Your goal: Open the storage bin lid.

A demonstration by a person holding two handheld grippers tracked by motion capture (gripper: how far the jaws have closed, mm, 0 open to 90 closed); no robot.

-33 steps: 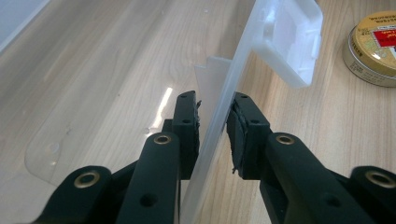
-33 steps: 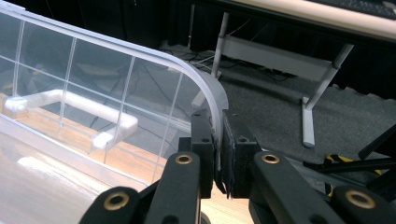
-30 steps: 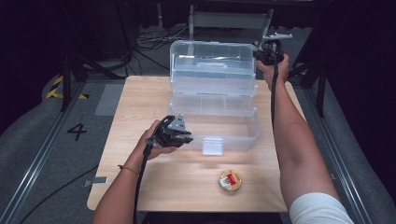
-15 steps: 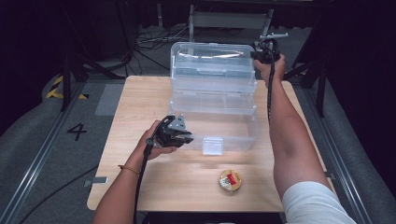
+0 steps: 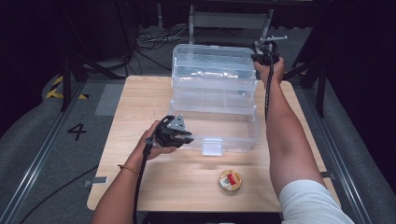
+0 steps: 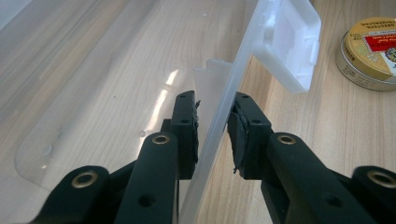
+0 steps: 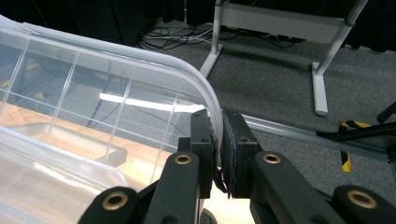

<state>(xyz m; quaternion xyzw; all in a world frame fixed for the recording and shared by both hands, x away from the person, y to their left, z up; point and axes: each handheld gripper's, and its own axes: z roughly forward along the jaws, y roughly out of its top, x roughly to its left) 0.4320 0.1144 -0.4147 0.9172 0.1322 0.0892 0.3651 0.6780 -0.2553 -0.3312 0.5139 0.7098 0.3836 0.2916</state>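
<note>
High view: a clear plastic box (image 5: 212, 123) stands on the wooden table (image 5: 140, 105), its lid (image 5: 212, 70) raised upright at the far side. The left gripper (image 5: 180, 137) sits at the box's near left corner, on the front wall, just left of the white latch (image 5: 211, 146). The right gripper (image 5: 266, 53) is up at the lid's top right corner. A small round tin (image 5: 230, 180) lies on the table in front of the box, right of the latch and well apart from it. A painted "4" (image 5: 77, 131) marks the floor, left of the table.

Left gripper view: the jaws straddle the box's front wall (image 6: 215, 126) — one inside, one outside; the outer pad touches it, the inner stands just off. The latch (image 6: 286, 42) hangs further along the wall. Beyond it lies the tin (image 6: 369, 53), gold with a red label; its print is too small to read.

Right gripper view: the jaws are clamped on the lid's curved rim (image 7: 210, 109) — pads pressed to either side of the thin plastic.
</note>
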